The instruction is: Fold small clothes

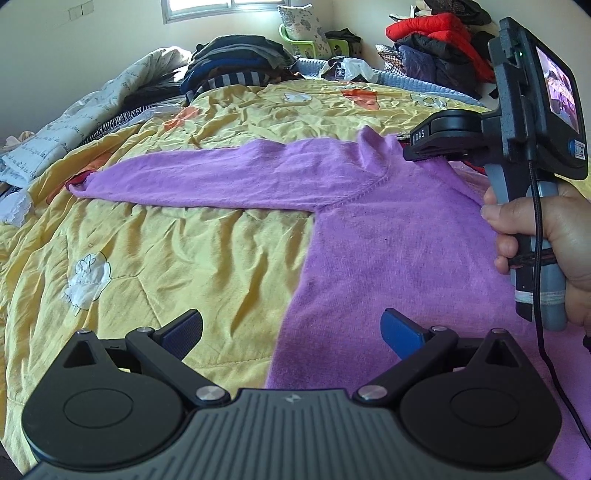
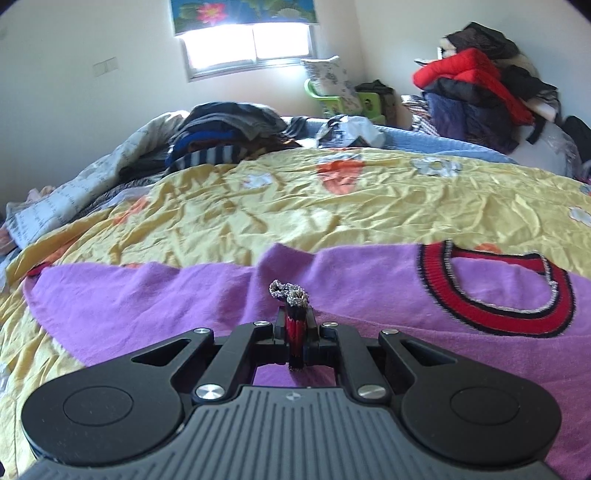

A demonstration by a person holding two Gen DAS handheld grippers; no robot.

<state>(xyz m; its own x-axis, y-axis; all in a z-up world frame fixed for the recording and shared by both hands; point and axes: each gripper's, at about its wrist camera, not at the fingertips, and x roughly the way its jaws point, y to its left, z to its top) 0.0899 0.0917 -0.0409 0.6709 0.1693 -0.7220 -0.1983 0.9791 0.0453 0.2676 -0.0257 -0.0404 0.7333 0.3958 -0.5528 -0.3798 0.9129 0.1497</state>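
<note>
A purple sweater (image 1: 384, 240) lies spread on the yellow quilt (image 1: 166, 251), one sleeve (image 1: 229, 173) stretched out to the left. It also shows in the right wrist view (image 2: 166, 299), with its red and black collar (image 2: 495, 314) at the right. My left gripper (image 1: 291, 332) is open and empty, just above the sweater's left edge near the hem. My right gripper (image 2: 295, 328) is shut on a red, black and silver striped cuff (image 2: 293, 299) of the sweater, held over the purple body. In the left wrist view the right gripper (image 1: 436, 147) sits over the sweater's shoulder.
A pile of dark and striped clothes (image 1: 229, 70) lies at the far side of the bed. A heap with a red jacket (image 1: 436, 33) stands at the back right. A grey-white quilt (image 1: 74, 122) bunches along the left. A green chair (image 2: 332, 96) stands under the window.
</note>
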